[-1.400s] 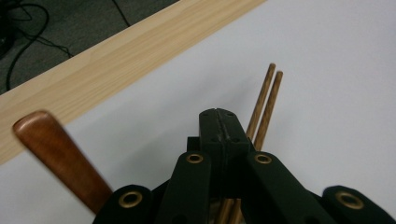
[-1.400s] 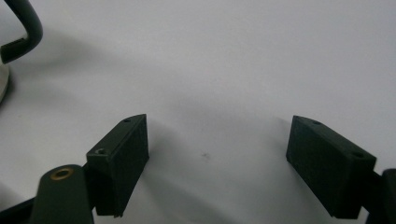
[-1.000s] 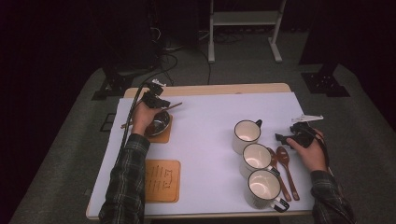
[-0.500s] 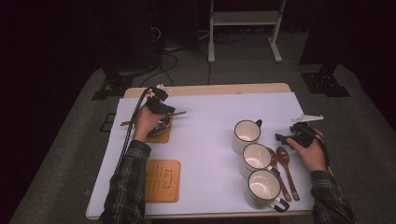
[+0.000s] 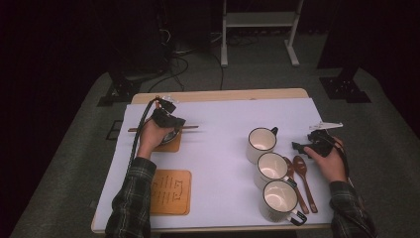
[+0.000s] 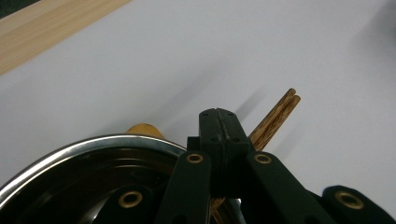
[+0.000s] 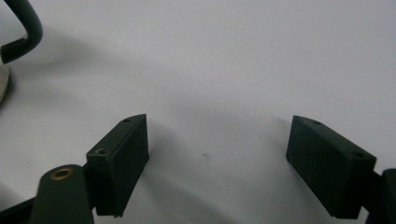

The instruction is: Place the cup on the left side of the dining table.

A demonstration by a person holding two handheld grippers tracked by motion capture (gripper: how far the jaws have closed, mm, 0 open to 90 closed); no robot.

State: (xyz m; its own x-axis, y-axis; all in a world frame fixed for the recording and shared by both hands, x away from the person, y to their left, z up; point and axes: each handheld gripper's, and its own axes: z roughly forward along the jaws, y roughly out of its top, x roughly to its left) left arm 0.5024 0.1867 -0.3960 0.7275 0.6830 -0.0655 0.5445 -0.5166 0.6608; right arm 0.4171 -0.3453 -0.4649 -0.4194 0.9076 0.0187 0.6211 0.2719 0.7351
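Our left gripper (image 6: 218, 122) is clamped on the chopsticks (image 6: 275, 117), over the steel bowl (image 6: 93, 158) on its coaster near the table's (image 5: 218, 111) far-left corner. We'd keep them level and lay them across the rim. Right gripper (image 7: 217, 163) sits wide, idle at the right edge.

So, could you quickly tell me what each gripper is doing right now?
Left gripper: closed on the chopsticks.
Right gripper: open, holding nothing.
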